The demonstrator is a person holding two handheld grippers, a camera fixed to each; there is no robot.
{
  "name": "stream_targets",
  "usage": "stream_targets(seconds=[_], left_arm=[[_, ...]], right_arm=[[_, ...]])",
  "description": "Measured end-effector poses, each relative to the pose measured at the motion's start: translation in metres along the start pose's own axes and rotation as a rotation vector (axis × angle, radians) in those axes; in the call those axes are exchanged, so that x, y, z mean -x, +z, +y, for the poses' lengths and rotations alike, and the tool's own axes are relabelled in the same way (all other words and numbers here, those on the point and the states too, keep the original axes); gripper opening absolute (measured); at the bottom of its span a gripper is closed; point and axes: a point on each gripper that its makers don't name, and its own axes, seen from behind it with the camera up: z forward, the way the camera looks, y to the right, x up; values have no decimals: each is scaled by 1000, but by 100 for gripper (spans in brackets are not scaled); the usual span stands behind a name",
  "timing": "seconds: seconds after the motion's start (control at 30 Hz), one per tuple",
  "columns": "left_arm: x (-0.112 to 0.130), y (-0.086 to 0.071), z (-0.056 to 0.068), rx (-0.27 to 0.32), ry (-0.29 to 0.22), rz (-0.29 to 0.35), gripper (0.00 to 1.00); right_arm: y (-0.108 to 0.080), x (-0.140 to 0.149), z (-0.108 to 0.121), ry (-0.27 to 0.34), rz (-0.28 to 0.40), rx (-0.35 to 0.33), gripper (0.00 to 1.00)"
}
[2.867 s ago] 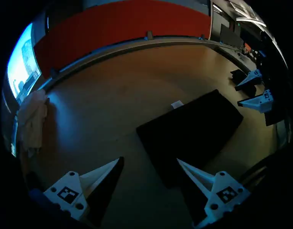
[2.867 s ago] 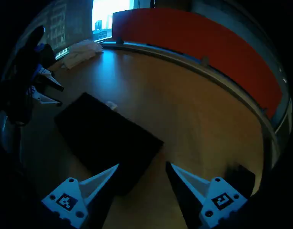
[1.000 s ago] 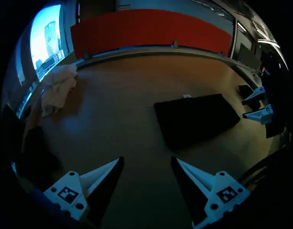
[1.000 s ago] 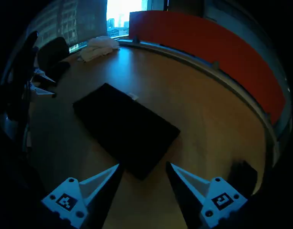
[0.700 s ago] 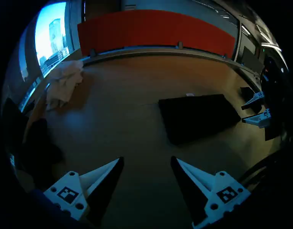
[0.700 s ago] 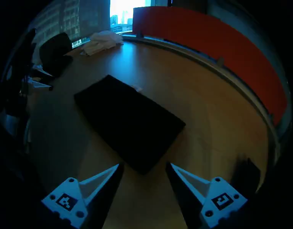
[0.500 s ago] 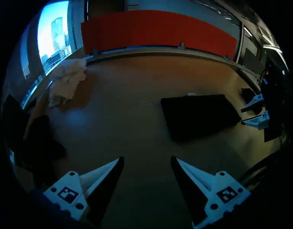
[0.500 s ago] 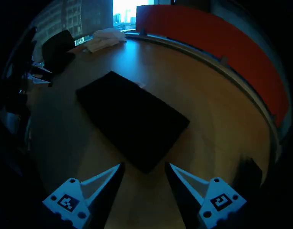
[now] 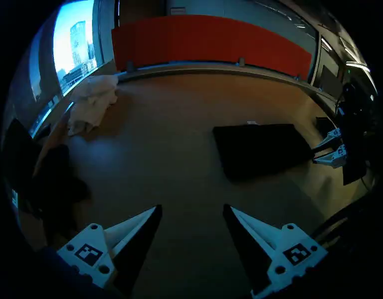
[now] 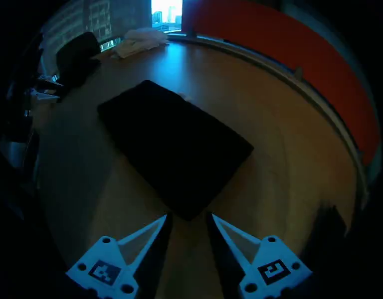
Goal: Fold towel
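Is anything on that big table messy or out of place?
Only the pale cloth, dumped in a crumpled heap at the edge of the table by the window. The dark towel lies flat and tidy.

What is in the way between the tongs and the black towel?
Nothing visible is. The right tongs sit just before the near corner of the black towel. The left tongs are farther off, with just bare table between them and the towel.

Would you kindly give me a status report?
Left tongs open, off the towel. Right tongs open at its near corner. Towel flat, ungripped. Cloth pile far off.
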Motion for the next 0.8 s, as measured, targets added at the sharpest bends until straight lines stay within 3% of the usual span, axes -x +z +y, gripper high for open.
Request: stream_targets(seconds=[0.17,0.43,0.7,0.8], left_arm=[[1,-1,-1,0,3,1,90],[0,-2,-2,-1,6,4,90],[-1,-3,-2,-1,8,6,91],[-1,-3,-2,-1,10,8,91]], right_arm=[[0,-1,-2,-11,-6,-14,36],[3,-3,-3,-27,-11,-24,33],[5,-5,-4,-42,-14,-30,9],[5,-8,-5,-41,-6,-32,4]])
